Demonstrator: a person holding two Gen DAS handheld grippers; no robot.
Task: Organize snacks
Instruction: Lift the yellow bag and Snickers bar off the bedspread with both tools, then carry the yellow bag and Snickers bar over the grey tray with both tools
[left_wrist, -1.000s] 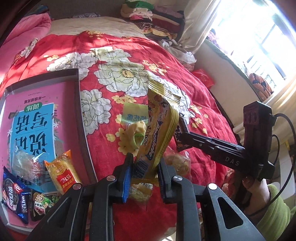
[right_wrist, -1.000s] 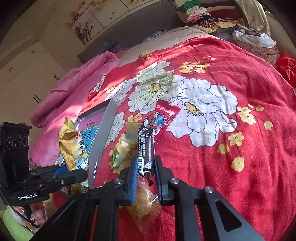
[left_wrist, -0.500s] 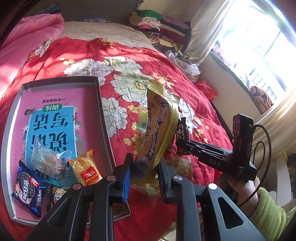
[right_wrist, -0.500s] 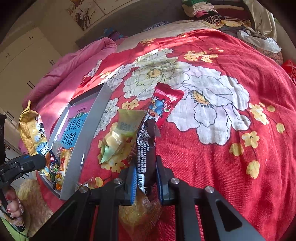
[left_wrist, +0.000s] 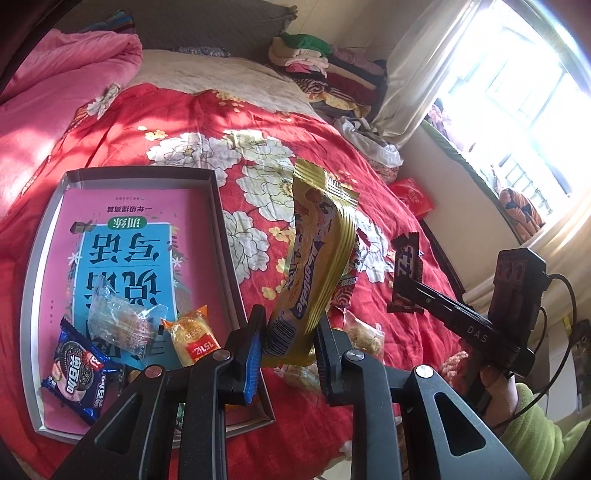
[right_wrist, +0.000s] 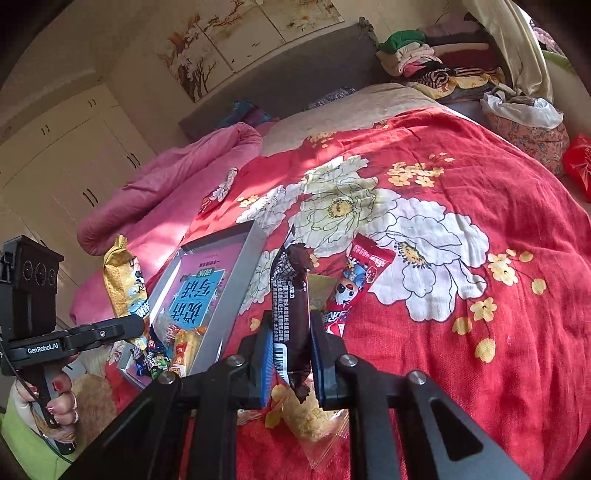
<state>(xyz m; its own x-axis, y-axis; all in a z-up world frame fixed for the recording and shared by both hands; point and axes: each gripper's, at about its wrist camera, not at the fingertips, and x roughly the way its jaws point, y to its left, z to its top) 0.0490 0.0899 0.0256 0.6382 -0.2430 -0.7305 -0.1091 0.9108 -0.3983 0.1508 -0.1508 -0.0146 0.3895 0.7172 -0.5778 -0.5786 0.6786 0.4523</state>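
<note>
My left gripper (left_wrist: 286, 354) is shut on a tall gold snack packet (left_wrist: 317, 266), held upright above the right edge of a grey box (left_wrist: 225, 229). That box lies on the red floral bedspread and holds a pink booklet, a blue cookie pack (left_wrist: 75, 373), a clear-wrapped cake (left_wrist: 118, 321) and an orange packet (left_wrist: 192, 338). My right gripper (right_wrist: 290, 354) is shut on a dark brown chocolate bar (right_wrist: 290, 306), lifted over the bed to the right of the box (right_wrist: 243, 273). The left wrist view shows the bar (left_wrist: 406, 273) in the right gripper, to the right.
Loose snacks stay on the bedspread: a red packet (right_wrist: 354, 284), a yellow-green packet (right_wrist: 321, 291) and a clear bag of yellow pieces (right_wrist: 310, 417). A pink quilt (right_wrist: 173, 177) lies left, folded clothes (left_wrist: 325, 70) at the headboard, a window at right.
Both grippers have risen with their snacks, and more of the bed and room shows. The grey box now shows whole in the left wrist view. The right gripper drew back from the left one.
</note>
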